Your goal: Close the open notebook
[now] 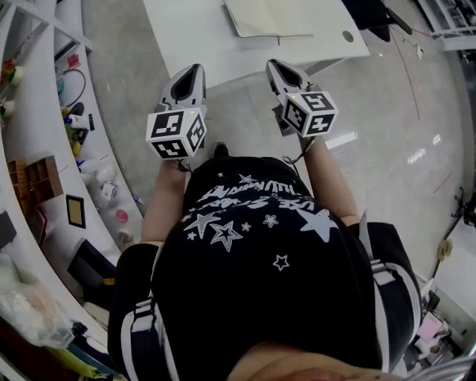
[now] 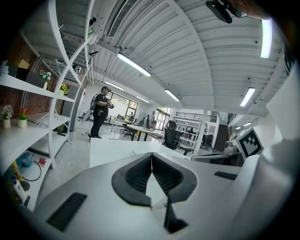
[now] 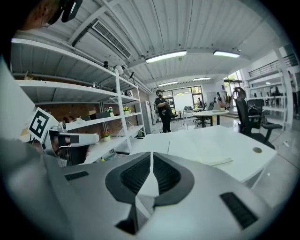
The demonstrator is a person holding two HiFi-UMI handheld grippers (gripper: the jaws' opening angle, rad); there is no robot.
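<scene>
ahead of both tongs, on the white table [image 1: 193, 45], lies the notebook [image 1: 271, 18], open and flat, pages up. it sits nearly straight in front of the right tongs [image 1: 281, 71] and ahead-right of the left tongs [image 1: 192, 74]. well apart from both, nothing touching it.

tongs state: left tongs [image 2: 151, 154] have their pads closed tip to tip with nothing between them. right tongs [image 3: 151, 153] are the same, pinched together and empty. both are held out in front of me side by side, roughly at the table's near edge, pointing toward the table.

step in hand, my read: the reach-in. closing hasn't started, since both halves of the notebook [image 3: 201, 147] lie flat on the table [image 3: 243, 140].

orientation: head view crops the far part of the notebook, so i can't see its full extent. from what shows, the spine runs away from me, about parallel to the line the tongs point along. the open spread's long axis runs crosswise, left to right in front of the tongs. the left page's outer edge is on the left tongs' side, and the right page's is just past the right tongs' line.

next move, as i judge it: carry one pair forward over the table to the outer edge of one half. get a closed tip under that edge, or open up and pinch it. then swing that half over the spine onto the other half. the spare tongs can pin the other half so the notebook doesn't slide. the risk is lifting a few loose pages and not the whole half.
</scene>
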